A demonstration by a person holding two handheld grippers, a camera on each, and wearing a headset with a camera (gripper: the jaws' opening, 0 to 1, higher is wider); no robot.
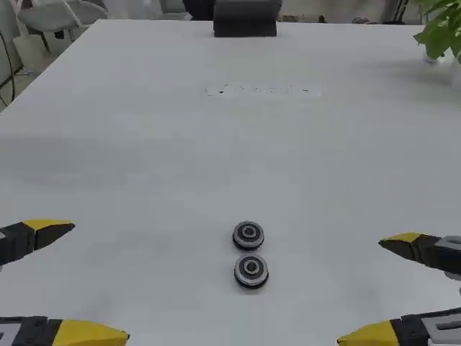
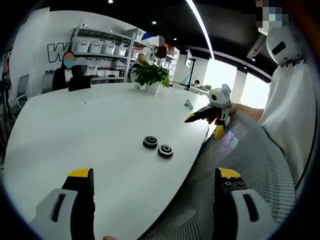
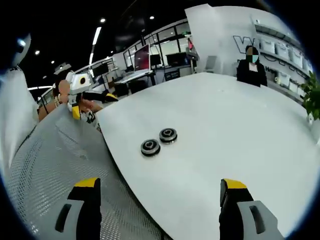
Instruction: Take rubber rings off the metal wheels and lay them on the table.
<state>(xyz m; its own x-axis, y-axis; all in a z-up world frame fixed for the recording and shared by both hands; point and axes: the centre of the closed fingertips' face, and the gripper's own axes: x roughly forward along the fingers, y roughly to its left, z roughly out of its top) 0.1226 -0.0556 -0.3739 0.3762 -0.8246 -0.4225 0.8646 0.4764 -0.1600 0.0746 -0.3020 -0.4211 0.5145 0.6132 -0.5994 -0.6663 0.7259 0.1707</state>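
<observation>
Two small metal wheels with black rubber rings lie flat on the white table, one [image 1: 248, 236] just behind the other [image 1: 251, 271]. They lie side by side in the left gripper view [image 2: 150, 142] [image 2: 165, 151] and in the right gripper view [image 3: 168, 135] [image 3: 150, 147]. My left gripper [image 1: 54, 281] is open at the table's near left, its yellow-tipped jaws wide apart and empty [image 2: 154, 175]. My right gripper [image 1: 400, 288] is open at the near right, also empty [image 3: 160, 187]. Both stand well off to the sides of the wheels.
A dark box [image 1: 245, 20] sits at the far end of the table [image 1: 230, 144]. A potted plant [image 1: 441, 29] stands at the far right corner. A chair [image 1: 54, 14] is at the far left. A person [image 2: 67, 72] sits at the far end.
</observation>
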